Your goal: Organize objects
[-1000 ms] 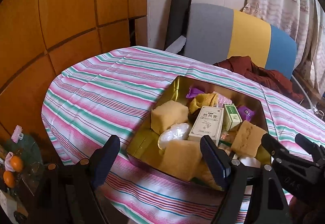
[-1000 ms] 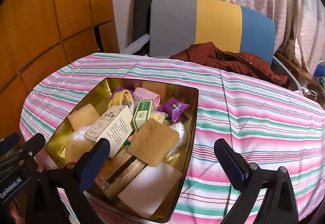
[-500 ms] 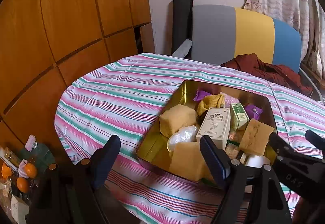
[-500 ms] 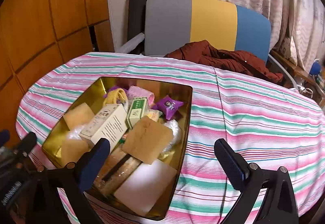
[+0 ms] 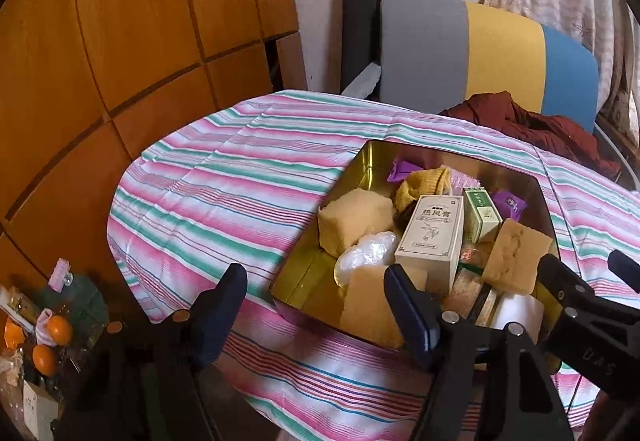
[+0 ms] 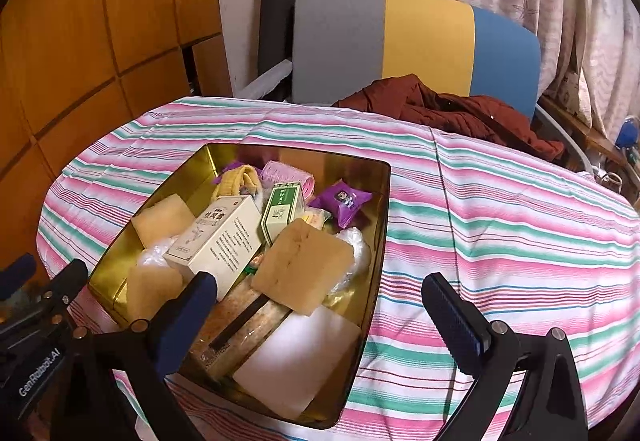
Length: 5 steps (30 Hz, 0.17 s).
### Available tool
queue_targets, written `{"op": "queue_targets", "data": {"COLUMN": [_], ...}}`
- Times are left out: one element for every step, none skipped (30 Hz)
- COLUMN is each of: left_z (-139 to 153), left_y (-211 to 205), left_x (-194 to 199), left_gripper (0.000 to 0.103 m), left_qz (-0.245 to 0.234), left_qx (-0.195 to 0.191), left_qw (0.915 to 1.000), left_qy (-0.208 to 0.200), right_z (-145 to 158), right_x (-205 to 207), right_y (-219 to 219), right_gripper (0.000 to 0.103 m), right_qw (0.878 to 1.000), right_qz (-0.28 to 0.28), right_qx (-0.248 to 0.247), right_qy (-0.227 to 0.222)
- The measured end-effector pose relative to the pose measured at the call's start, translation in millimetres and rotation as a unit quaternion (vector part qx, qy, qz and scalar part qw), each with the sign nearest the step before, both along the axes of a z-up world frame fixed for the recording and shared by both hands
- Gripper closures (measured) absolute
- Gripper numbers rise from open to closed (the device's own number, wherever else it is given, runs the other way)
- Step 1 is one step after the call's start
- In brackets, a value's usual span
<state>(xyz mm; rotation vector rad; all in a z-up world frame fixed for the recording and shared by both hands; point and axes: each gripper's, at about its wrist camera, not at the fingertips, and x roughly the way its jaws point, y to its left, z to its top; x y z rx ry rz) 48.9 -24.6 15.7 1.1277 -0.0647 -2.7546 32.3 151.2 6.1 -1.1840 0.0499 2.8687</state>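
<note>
A gold tin [image 5: 362, 181] [image 6: 382, 201] sits on the striped tablecloth, crowded with several items: tan sponge blocks [image 5: 356, 219] [image 6: 304, 271], a cream box [image 5: 434, 235] [image 6: 218, 239], a green box [image 5: 482, 213] [image 6: 282, 209], a purple packet [image 6: 342, 201], a yellow knitted item [image 5: 420, 185] and a white pad [image 6: 298, 361]. My left gripper [image 5: 314, 281] hovers at the tin's near-left corner, its jaws closing with nothing between them. My right gripper [image 6: 318, 293] stands open over the tin's near end, holding nothing.
The striped tablecloth [image 6: 500, 209] covers a table bounded by wooden panels [image 5: 120, 41] on the left. Behind it stand a grey, yellow and blue chair [image 6: 420, 37] with a dark red garment [image 6: 448, 109]. Low at left lies clutter with small oranges [image 5: 52, 341].
The left gripper's jaws have narrowed and its view has swung slightly, shifting the tin rightward in frame. The right gripper has stayed where it was, still wide apart.
</note>
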Motion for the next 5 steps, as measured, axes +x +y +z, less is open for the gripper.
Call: {"op": "queue_targets", "data": {"left_z": [-0.6,-0.6,-0.2,0.1,0.3], "left_y": [-0.7,-0.9,-1.3,-1.5,-1.3], "left_x": [-0.2,-0.1,0.1,0.1,-0.6], "left_gripper": [0.032,0.035,0.035,0.035,0.035], "left_qz": [0.001,0.003,0.005,0.005,0.001], "left_qx": [0.0,-0.001,-0.003,-0.003,0.001], "left_qw": [1.0,1.0,1.0,1.0,1.0], "left_qy": [-0.001,0.001,0.004,0.005,0.004], "right_z": [-0.2,-0.2,-0.1,-0.1,-0.2], "right_x": [0.1,-0.1,0.2,0.1,0.0], "right_y": [-0.1,-0.1,-0.1,-0.3,-0.6], "right_gripper": [0.0,0.0,0.0,0.0,0.0], "right_qw": [1.0,1.0,1.0,1.0,1.0], "right_qz": [0.001,0.001,0.0,0.001,0.001], "right_qx": [0.0,0.0,0.001,0.001,0.001], "right_qy": [0.0,0.0,0.0,0.001,0.001]}}
